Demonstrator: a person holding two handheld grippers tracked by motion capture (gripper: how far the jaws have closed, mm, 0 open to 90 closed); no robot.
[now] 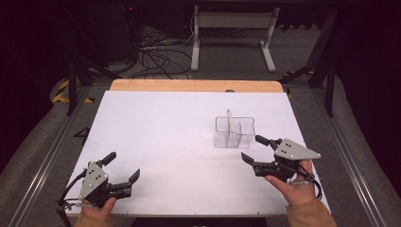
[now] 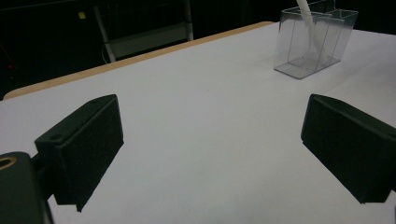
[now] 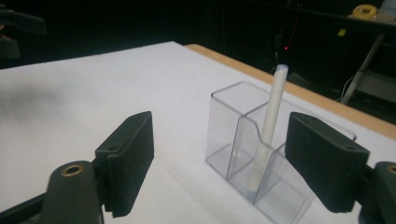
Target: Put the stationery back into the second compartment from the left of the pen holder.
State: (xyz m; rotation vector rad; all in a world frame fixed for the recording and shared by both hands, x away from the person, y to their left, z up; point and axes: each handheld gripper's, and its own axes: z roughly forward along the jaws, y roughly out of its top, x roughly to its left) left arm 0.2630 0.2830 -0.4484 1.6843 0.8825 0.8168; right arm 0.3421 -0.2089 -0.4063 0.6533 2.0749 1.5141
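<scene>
A clear divided holder [image 1: 234, 132] stands right of the table's [image 1: 165, 137] middle, a white pen [image 1: 231, 124] leaning inside. The right hand-held gripper [image 1: 252, 148] sits released just beside it; the left hand-held gripper [image 1: 124, 166], released, rests near the near-left corner.

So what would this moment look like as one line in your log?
left gripper: open, empty, near table edge | right gripper: open, empty, beside clear holder | white stick: leaning inside holder | table: white

Left claw [image 1: 124, 166] and right claw [image 1: 255, 149] both gape wide, each gripped by 1 hand
</scene>
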